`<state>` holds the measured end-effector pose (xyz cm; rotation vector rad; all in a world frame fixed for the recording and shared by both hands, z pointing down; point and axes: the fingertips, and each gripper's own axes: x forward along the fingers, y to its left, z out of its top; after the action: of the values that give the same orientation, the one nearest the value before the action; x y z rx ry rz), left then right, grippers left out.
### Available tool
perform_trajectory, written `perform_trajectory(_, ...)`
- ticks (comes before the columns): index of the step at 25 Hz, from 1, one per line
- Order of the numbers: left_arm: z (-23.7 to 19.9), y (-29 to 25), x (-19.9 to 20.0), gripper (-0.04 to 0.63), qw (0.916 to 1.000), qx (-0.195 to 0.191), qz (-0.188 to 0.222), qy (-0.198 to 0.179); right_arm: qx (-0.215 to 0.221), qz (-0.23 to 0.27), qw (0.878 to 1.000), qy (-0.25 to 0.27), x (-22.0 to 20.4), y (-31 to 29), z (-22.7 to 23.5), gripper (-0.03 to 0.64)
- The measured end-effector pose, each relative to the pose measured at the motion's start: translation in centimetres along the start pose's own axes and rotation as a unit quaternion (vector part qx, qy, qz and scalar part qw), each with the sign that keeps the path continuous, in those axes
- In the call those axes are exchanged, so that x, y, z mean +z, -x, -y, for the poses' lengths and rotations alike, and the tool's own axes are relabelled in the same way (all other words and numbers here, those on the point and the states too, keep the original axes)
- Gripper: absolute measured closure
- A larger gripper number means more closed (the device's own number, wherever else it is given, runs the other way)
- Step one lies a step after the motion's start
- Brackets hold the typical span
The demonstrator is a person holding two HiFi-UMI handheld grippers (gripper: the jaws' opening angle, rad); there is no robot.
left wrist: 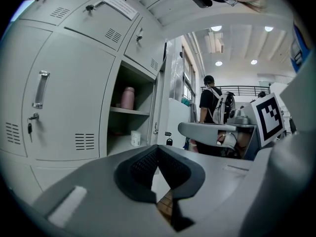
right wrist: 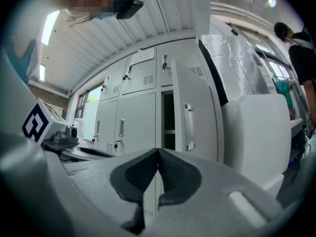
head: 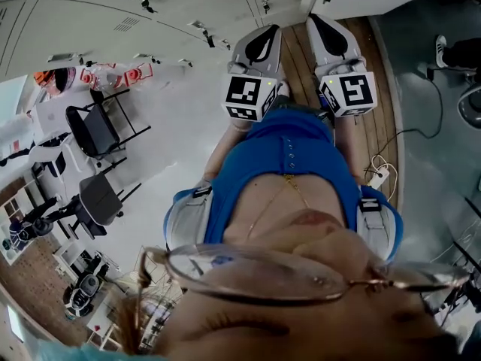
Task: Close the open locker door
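Two handheld grippers are in play. The left gripper point(left wrist: 157, 147) has its dark ribbed jaws clenched tip to tip with nothing between them. The right gripper point(right wrist: 158, 151) is clenched the same way, also empty. Each carries one black-and-white marker cube.

One grey metal locker door point(right wrist: 195, 107) stands ajar ahead of the right gripper, and its single upright silver handle point(right wrist: 188, 127) faces out. A dark gap shows on its left. The left gripper view looks into that open compartment point(left wrist: 129, 125). Inside are one pink bottle point(left wrist: 128, 98) on the shelf and one small white container point(left wrist: 135, 138) below it.

A bulky white unit point(right wrist: 256, 132) sits just right of the door. One person in a black top point(left wrist: 209, 104) stands beyond. Two black chairs point(head: 94, 130) stand well to the left on the floor.
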<state>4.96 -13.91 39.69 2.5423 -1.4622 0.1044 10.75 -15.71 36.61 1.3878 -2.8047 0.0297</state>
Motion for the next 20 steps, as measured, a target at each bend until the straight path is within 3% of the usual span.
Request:
perform_trajectory(9, -1.6, -1.3, 0.1, 0.597, 1.0000, 0.003, -0.003, 0.001, 0.019, 0.013, 1.000, 0.000, 1.5, -1.4, 3.4, 0.615)
perform_trajectory(12, -2.3, -2.3, 0.3, 0.597, 1.0000, -0.008, -0.004, 0.003, 0.027, 0.022, 0.999, 0.005, 2.2, -2.1, 4.2, 0.538)
perform_trajectory(20, -4.4, -4.6, 1.3, 0.597, 0.9992, -0.039, -0.002, 0.003, 0.075, 0.022, 0.997, -0.003, 3.2, -4.3, 5.3, 0.494)
